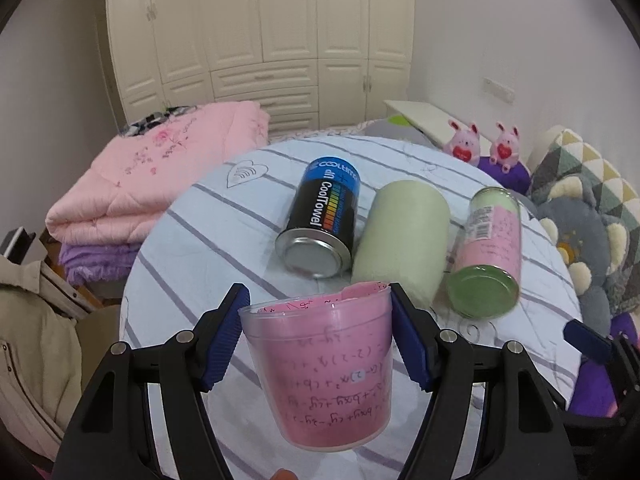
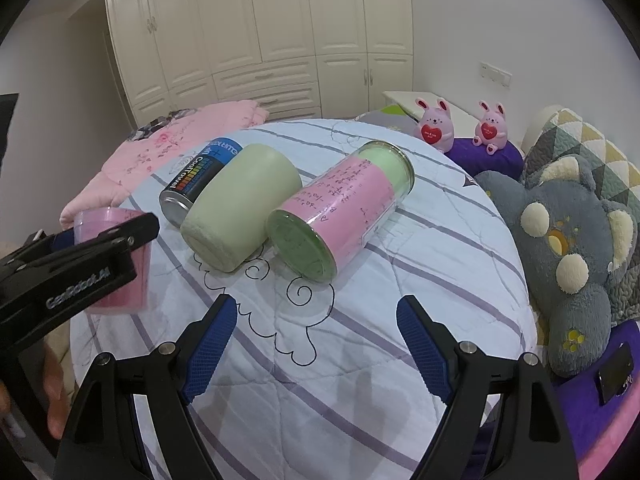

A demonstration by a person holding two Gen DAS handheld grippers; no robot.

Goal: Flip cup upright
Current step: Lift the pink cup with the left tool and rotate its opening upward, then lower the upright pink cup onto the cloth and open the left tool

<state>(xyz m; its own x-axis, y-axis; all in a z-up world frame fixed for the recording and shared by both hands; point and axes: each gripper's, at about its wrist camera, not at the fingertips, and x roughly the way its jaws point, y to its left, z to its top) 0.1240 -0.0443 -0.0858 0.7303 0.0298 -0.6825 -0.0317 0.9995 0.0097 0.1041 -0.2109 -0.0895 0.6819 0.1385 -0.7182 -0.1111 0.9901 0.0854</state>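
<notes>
My left gripper (image 1: 318, 332) is shut on a clear plastic cup (image 1: 320, 368) lined with pink paper and holds it in the air, rim up, above the near edge of the round table (image 1: 192, 216). The cup also shows in the right wrist view (image 2: 116, 264), at the left, clamped by the left gripper (image 2: 80, 264). My right gripper (image 2: 316, 344) is open and empty above the table's near part, short of the lying containers.
Three containers lie on their sides on the striped cloth: a black-and-blue CoolTowel can (image 1: 322, 220), a pale green cup (image 1: 402, 236) and a glass jar with pink label (image 1: 490, 248). A folded pink quilt (image 1: 148, 184) is left, plush toys (image 2: 568, 248) right.
</notes>
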